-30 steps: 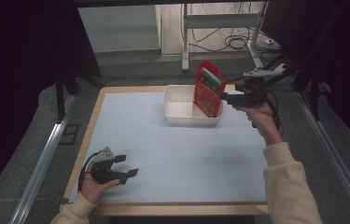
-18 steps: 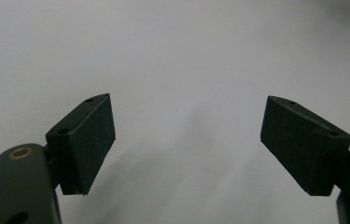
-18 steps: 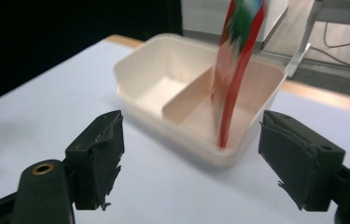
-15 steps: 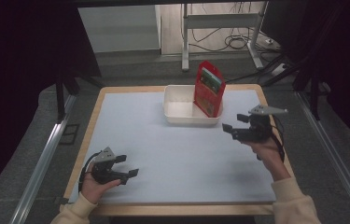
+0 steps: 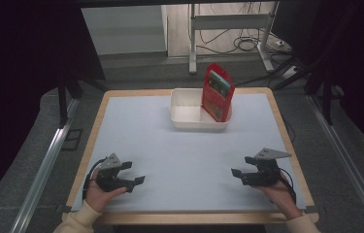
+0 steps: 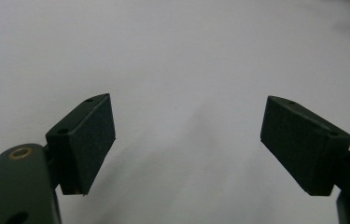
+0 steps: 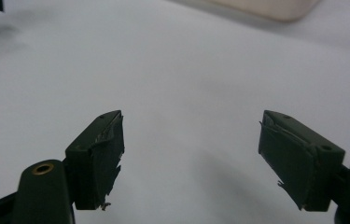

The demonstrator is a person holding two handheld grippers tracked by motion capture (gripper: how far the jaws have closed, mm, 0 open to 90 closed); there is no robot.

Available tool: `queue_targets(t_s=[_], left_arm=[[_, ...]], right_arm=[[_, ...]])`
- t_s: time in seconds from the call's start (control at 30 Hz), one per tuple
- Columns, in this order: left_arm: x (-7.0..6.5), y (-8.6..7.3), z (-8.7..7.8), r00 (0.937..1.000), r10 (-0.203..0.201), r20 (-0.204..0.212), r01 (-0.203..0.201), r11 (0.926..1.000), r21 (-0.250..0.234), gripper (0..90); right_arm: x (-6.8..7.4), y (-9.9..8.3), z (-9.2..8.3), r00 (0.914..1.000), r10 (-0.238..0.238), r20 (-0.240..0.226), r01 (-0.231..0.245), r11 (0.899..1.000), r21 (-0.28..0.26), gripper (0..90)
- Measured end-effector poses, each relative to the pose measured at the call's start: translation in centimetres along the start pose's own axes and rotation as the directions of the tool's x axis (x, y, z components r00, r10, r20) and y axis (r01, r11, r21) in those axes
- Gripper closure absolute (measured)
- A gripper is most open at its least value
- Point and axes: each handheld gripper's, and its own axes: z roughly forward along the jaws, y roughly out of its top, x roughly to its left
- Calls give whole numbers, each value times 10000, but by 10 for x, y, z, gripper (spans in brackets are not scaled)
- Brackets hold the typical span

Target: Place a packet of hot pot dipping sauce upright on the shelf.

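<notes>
A: Item one, nearest you: left claw point(image 5: 132, 174), in your left hand at the near left corner of the worktop point(image 5: 136, 126). Jaws spread wide, nothing between them; its own view looks across bare pale surface.

B: And the matching item on the other side?

A: Item two: right claw point(image 5: 241, 167), in your right hand at the near right corner. Jaws also spread wide and empty. The pads point(image 7: 99, 154) look frayed at their edges. Its tips point inward, toward the worktop's middle.

B: What lies beyond them?

A: Item three, farther off: white tray point(image 5: 184, 122), a shallow rectangular tub at the far middle of the worktop, long side running left to right. A pale rim at the top of the right claw's view is probably this tray point(image 7: 275, 8).

B: And the thing being handled?

A: Item four, farthest: red packet point(image 5: 217, 92), standing on end in the tray's right-hand end, tilted, top edge leaning past the right wall. Its long axis runs near upright, its broad printed face turned toward you and a little leftward.

B: So which way does it lie from each claw?

A: Forward and slightly left of your right claw; forward and well to the right of your left claw. Both are well apart from it, but the right one is the nearer. If the packet needs another grasp, you would likely reach straight ahead with the right and close across its thin dimension, near the top edge.
</notes>
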Motion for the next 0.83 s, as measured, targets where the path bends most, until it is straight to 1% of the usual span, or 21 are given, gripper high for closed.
queue_targets(t_s=[0.03,0.13,0.23,0.4,0.57,0.67,0.8,0.83], left_arm=[[0,0,0,10000,1,-3,-1,10000,-2,176],[0,0,0,10000,2,14,-2,10000,-32,176],[1,0,-1,10000,-11,39,11,10000,-55,176],[2,0,-2,10000,-19,81,20,9999,-137,176],[2,0,-2,10000,-6,81,7,9999,-163,176],[2,0,-2,10000,-1,94,3,9999,-152,176],[3,0,-4,10000,1,80,1,9997,-227,176],[3,0,-4,10000,-1,83,3,9997,-243,176]], right_arm=[[-2,-3,3,10000,24,75,-25,10000,96,221],[-2,-4,4,9999,63,91,-64,9999,78,221],[-1,-3,5,10000,17,83,-17,10000,0,227],[2,-3,6,9999,-157,28,156,9998,96,231],[2,-4,6,9998,-128,156,127,9999,38,230],[1,-4,5,9994,-216,267,217,9998,-52,230],[1,-4,3,9977,-335,584,350,9991,-234,225],[1,-4,3,9976,-337,602,353,9991,-250,223]])
